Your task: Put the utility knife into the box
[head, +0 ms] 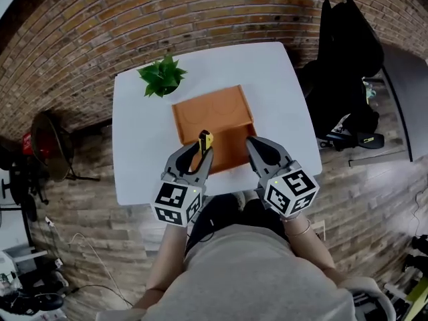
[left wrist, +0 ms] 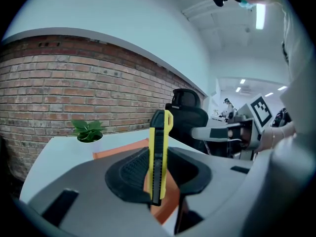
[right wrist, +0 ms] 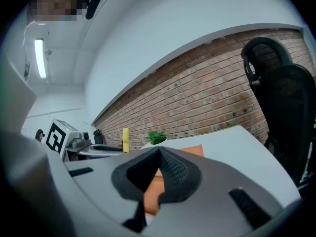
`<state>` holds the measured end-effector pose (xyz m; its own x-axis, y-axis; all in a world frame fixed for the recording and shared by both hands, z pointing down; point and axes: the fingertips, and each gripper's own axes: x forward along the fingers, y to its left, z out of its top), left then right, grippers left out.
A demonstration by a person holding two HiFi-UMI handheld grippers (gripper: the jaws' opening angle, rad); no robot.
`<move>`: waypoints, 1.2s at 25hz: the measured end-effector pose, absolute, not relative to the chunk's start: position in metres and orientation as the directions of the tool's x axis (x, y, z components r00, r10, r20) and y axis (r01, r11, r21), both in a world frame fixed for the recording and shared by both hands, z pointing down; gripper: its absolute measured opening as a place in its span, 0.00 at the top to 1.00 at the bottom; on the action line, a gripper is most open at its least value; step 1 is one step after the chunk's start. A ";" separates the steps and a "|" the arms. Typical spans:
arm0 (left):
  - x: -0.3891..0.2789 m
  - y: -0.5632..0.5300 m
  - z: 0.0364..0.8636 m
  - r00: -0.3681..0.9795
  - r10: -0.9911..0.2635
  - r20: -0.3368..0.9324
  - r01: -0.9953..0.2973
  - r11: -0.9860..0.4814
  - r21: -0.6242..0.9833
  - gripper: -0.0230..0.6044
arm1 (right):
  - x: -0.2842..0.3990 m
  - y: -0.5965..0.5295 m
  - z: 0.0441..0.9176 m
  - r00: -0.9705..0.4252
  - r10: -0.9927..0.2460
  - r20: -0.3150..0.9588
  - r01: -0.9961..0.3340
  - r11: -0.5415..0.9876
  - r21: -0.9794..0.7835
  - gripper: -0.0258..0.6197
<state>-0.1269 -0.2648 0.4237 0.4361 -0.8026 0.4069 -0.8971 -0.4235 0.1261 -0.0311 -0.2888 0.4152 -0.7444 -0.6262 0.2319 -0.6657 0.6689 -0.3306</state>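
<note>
A yellow and black utility knife (left wrist: 158, 152) stands upright between the pads of my left gripper (left wrist: 157, 174), which is shut on it. In the head view the utility knife (head: 204, 141) pokes up above the near edge of the shallow orange box (head: 217, 122), with the left gripper (head: 200, 154) just over that edge. My right gripper (head: 257, 151) hovers beside it at the box's near right corner. In its own view the right gripper (right wrist: 157, 174) has its pads pressed together with nothing between them. The knife (right wrist: 125, 139) shows at the left there.
The box (left wrist: 118, 149) lies on a white table (head: 134, 146). A small potted plant (head: 161, 76) stands at the table's far left. A black office chair (head: 348, 65) with a bag sits right of the table. Brick floor and wall surround it.
</note>
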 end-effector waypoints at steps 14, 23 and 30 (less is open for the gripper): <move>-0.128 -0.283 0.458 0.442 -0.690 0.573 -0.807 -0.584 -0.081 0.79 | -0.012 -0.293 0.448 -0.661 -0.676 0.327 -0.745 0.537 -0.397 0.96; -0.099 -0.291 0.494 0.425 -0.577 0.697 -0.660 -0.725 -0.198 0.79 | 0.014 -0.293 0.466 -0.609 -0.708 0.357 -0.783 0.467 -0.411 0.96; -0.077 -0.296 0.529 0.399 -0.457 0.795 -0.568 -0.804 -0.177 0.79 | 0.032 -0.292 0.481 -0.594 -0.708 0.382 -0.790 0.421 -0.447 0.96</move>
